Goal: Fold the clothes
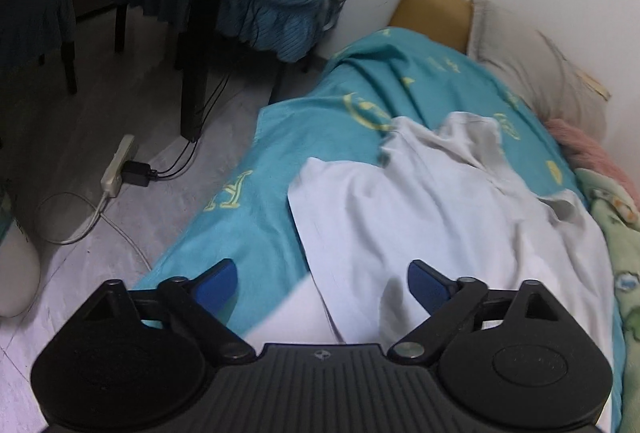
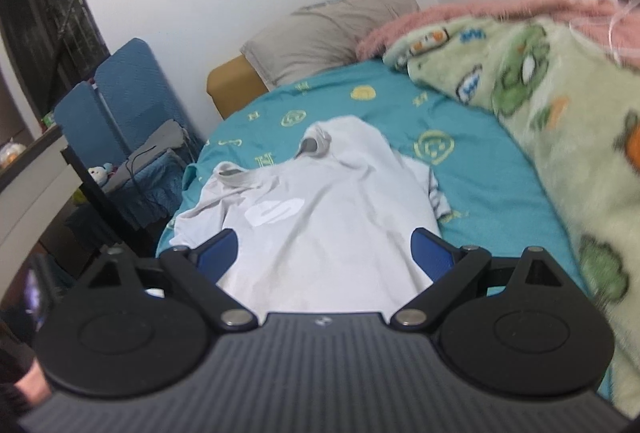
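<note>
Left view, my left gripper (image 1: 322,283): nearest the lens, blue fingers (image 1: 218,279) spread wide, nothing between them, over the near edge of the shirt.
White shirt (image 1: 436,209): spread rumpled on the teal bedsheet (image 1: 256,217); grey collar (image 1: 476,141) at the far end, one sleeve out to the right.
Near-left shirt corner: lies flat on the sheet, just beyond the left finger.
Floor, left: power strip (image 1: 116,169) with black plug and cables, dark table leg (image 1: 200,45) beyond it.
Far end of bed: grey pillow (image 1: 532,69) against the wall, tan headboard (image 1: 428,9) to its left.

Right view, my right gripper (image 2: 323,251): fingers (image 2: 428,247) wide apart, holding nothing, shirt body between and beyond them.
White shirt (image 2: 320,213): centre of bed, collar (image 2: 316,145) far, faint pale print on the chest.
Green cartoon blanket (image 2: 552,121): heaped on the right, pink fleece (image 2: 460,15) behind it.
Grey pillow (image 2: 324,37): far end, by the wall.
Blue chairs (image 2: 124,93): left of the bed.
</note>
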The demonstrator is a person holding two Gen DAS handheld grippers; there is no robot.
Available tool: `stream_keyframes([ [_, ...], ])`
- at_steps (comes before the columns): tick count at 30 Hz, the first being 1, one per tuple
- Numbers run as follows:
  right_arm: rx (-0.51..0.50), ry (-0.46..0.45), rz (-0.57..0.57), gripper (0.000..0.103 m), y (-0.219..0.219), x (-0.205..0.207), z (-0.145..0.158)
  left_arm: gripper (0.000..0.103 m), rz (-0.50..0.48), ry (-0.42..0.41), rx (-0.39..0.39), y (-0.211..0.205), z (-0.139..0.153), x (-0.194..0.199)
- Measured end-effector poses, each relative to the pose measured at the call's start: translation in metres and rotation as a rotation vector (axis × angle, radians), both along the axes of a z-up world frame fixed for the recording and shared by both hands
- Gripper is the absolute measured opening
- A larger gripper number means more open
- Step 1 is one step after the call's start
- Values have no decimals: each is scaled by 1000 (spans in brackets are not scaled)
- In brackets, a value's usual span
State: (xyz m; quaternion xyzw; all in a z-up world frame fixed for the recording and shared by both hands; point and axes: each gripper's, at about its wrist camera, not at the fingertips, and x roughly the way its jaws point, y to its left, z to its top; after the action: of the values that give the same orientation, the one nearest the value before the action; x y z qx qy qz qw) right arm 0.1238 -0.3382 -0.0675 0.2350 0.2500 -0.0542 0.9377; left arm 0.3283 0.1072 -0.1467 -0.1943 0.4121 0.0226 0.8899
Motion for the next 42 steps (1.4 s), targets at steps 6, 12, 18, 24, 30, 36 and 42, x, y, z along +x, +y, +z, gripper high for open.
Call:
stream_keyframes([
  [6,14,13,11,95,1,26,-10,61,15,-50,30,-8,-21,33],
  [12,43,70,-1,95,-1,40,-24,5,-73,-31,105,-13,-3,71],
  [18,48,92,-10,95,-2,47,-30,4,-56,-201,466,-12,69,123],
  [24,-22,95,-37,95,-1,49,-28,6,56,-247,800,-22,67,166],
  [30,-106,84,-17,95,7,53,-26,64,44,-189,495,-19,53,134],
  [36,-126,73,-4,95,9,52,-24,76,-106,-199,430,-44,74,36],
  [42,-189,33,5,95,13,35,-16,82,-193,-273,317,-81,109,-90],
])
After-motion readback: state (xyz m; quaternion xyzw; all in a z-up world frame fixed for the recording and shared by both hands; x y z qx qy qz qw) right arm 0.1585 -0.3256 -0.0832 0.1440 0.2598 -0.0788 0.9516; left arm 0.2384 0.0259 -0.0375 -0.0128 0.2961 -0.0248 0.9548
